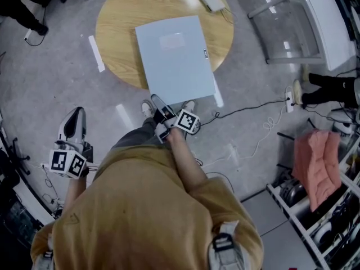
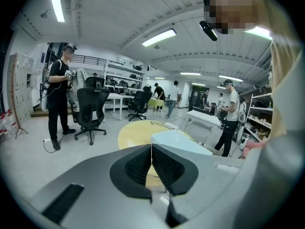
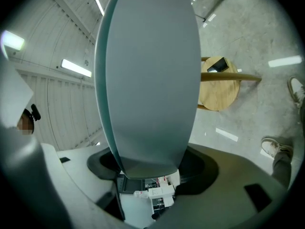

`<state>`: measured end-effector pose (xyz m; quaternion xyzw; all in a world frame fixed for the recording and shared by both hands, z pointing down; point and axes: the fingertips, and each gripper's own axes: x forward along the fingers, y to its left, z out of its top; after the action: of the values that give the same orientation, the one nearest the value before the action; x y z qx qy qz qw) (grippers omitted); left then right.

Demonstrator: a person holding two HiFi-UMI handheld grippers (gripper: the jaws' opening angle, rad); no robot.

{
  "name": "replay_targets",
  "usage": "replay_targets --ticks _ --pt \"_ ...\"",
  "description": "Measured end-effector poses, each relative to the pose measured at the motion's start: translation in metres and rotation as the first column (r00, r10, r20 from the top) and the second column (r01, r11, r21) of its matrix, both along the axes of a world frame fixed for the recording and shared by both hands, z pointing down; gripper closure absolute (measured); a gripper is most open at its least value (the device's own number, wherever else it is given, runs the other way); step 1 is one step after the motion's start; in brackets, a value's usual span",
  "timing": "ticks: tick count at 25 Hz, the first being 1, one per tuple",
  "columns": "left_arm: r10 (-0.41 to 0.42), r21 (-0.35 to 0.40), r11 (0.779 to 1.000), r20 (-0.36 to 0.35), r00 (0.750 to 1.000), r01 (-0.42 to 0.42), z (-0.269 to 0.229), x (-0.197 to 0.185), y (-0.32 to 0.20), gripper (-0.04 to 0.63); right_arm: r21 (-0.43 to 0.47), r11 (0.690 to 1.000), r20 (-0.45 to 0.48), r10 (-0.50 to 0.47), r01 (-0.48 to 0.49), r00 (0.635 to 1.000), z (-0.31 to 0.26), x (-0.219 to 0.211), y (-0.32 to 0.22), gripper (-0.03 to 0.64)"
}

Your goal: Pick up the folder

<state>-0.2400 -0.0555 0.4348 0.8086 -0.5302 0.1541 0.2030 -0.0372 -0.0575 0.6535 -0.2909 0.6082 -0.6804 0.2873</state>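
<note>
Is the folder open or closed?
Closed: the folder lies on the round table as one flat blue cover, no pages showing.

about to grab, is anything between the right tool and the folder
Nothing visible: the folder overhangs the round table's near edge and sits between the right tool's jaws.

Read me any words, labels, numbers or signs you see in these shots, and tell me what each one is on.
No text here can be read.
Folder: a pale label patch and a small dark tag, both too small to read.
Marker cubes: square black-and-white patterns only, no letters or numbers.
</note>
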Motion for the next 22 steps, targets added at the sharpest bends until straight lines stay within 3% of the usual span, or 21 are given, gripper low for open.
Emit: replay_targets --ticks 7,22 --pt "0.031 0.012 0.999 -0.028 0.999 -0.030 0.004 0.009 -0.006 0.589 -0.007 1.000 -0.046 0.009 -0.009 0.999 0.002 0.015 0.013 0.310" --pt "0.036 0.012 0.999 -0.029 0.999 -0.035 0.007 0.016 -0.001 0.589 0.100 0.994 -0.116 0.063 -0.052 0.991 -0.014 0.040 -0.011 0.331"
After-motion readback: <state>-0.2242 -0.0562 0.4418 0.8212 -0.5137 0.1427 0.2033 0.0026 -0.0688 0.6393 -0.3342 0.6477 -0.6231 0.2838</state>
